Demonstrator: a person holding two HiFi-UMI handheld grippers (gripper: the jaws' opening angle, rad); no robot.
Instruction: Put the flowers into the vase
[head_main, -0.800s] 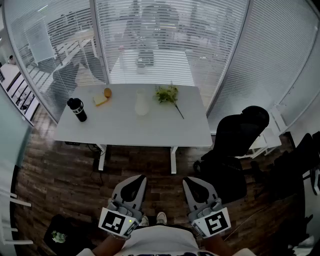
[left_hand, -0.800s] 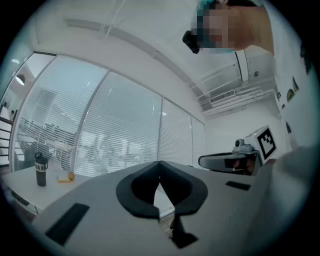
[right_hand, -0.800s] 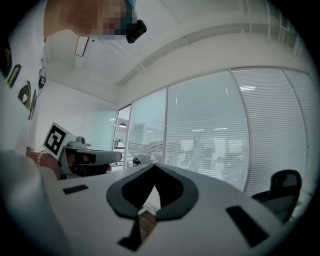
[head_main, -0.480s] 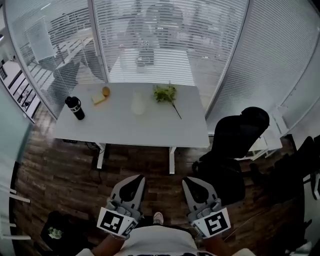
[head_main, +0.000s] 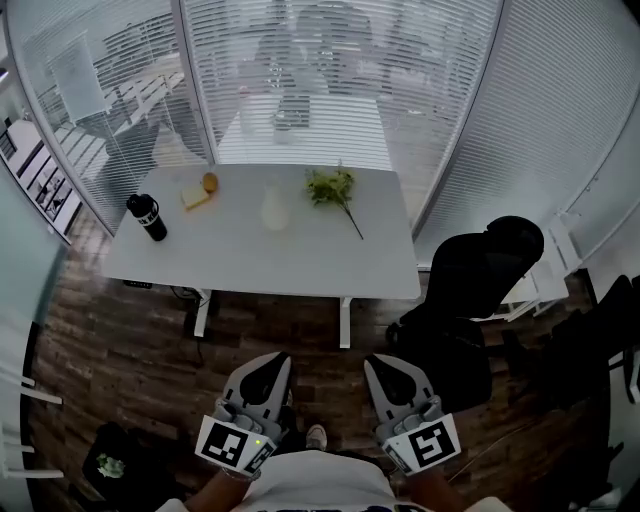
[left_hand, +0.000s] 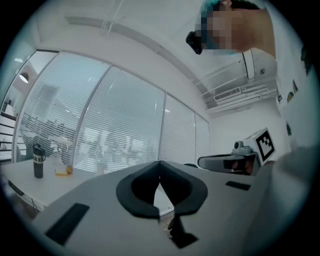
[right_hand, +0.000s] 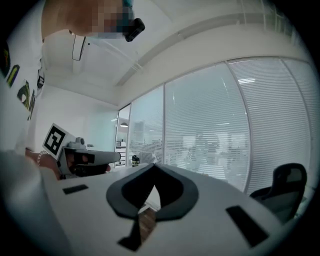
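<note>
Well, the person stands well back from the long white table (head_main: 250, 265), with a stretch of dark wooden plank floor (head_main: 120, 350) in between. Both tools are held low and level in front of the body, side by side, pointing towards the table.

The left gripper (head_main: 270, 365) has its two grey jaws pressed together, tips meeting, with nothing between them. The right gripper (head_main: 385, 368) is the same: jaws closed tip to tip and empty. Neither is near anything on the table.

The bunch of small green-leaved flowers (head_main: 333, 188) lies flat on the far right part of the tabletop, its long thin stem running towards the near right edge. Just to the left of it, apart from the blooms, stands the pale translucent vase (head_main: 275, 208), upright.

At the left end of the table stands a black lidded bottle (head_main: 147, 217). Between it and the vase, near the far edge, a pale yellow block (head_main: 194, 196) lies beside a small round orange-yellow thing (head_main: 210, 182); what they are I cannot tell.

A black office chair (head_main: 480, 270) sits off the table's right end. Glass walls with white slatted blinds (head_main: 330, 60) close the room behind the table. A light shoe (head_main: 316, 436) shows on the floor between the grippers.
</note>
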